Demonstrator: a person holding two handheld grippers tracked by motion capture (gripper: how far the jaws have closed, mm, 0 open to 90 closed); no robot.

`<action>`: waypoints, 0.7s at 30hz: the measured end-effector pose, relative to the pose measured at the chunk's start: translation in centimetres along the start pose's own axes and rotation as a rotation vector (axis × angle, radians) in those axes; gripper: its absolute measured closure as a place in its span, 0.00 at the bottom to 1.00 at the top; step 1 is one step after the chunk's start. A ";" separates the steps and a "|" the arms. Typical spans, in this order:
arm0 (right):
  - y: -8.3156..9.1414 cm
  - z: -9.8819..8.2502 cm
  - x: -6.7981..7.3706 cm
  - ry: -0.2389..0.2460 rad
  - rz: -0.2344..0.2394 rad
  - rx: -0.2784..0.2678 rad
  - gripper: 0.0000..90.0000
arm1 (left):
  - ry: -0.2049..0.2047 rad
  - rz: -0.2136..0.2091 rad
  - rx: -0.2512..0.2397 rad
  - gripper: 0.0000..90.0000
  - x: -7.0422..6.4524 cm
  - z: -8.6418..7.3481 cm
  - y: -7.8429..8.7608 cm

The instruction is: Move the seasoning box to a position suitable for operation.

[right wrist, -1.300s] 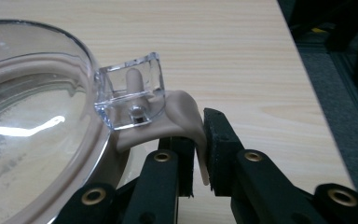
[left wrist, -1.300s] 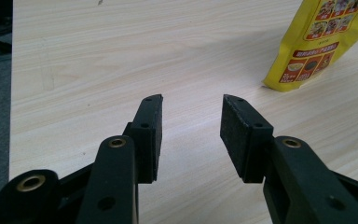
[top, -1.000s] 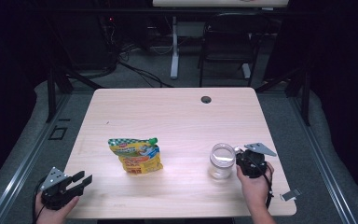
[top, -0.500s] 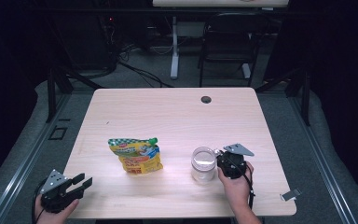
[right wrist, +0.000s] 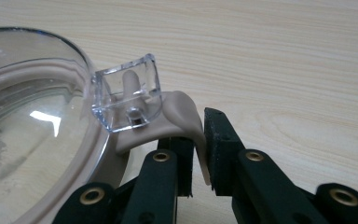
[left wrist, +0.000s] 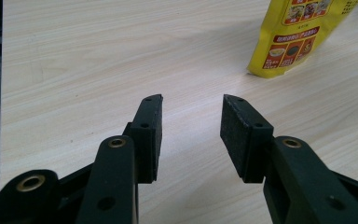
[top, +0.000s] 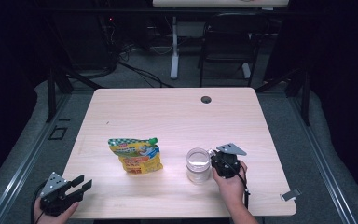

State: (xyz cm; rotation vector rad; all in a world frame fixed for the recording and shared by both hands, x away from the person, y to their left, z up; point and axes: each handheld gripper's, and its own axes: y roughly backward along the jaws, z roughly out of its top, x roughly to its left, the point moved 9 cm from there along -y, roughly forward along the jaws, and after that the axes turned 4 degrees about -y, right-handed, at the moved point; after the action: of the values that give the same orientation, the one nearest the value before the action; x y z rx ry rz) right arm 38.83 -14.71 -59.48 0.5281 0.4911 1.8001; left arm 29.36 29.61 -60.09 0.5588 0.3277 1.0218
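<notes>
A clear round jar (top: 198, 164) with a see-through lid (right wrist: 32, 121) stands on the wooden table (top: 168, 116), right of centre near the front. My right gripper (top: 216, 163) is at its right side, jaws shut on the beige latch tab (right wrist: 182, 114) below the lid's clear hinge block (right wrist: 128, 95). A yellow snack pouch (top: 135, 156) with a green top stands to the jar's left, and its lower part (left wrist: 298, 32) also appears in the left gripper view. My left gripper (top: 85, 183) rests at the front left corner, open, with bare table between its pads (left wrist: 240, 135).
A dark cable hole (top: 206, 99) sits near the table's far edge. A small grey clip (top: 290, 194) lies at the front right corner. Beyond the table are a black chair (top: 228, 42), a white desk leg (top: 174, 46) and floor cables.
My right gripper has slid the jar to the left across the table, closer to the pouch. The left gripper has stayed where it was.
</notes>
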 end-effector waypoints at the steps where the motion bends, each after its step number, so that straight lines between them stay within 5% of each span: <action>1: -0.1 -0.1 0.2 0.007 0.004 0.002 0.91 | 0.000 0.000 0.003 0.66 0.0 0.0 0.0; 11: 0.3 -1.1 0.7 0.045 0.030 0.024 0.92 | -0.014 -0.023 -0.001 0.65 -0.4 0.5 -0.5; 21: 2.6 -2.5 0.6 0.064 0.048 0.066 0.88 | -0.040 -0.067 -0.008 0.65 -1.0 2.1 -2.3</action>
State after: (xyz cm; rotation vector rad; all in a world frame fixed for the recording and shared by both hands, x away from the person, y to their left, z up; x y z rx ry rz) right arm 35.23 -15.03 -59.99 0.5326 0.5879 1.8564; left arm 31.53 27.22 -59.73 0.5564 0.3047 0.9461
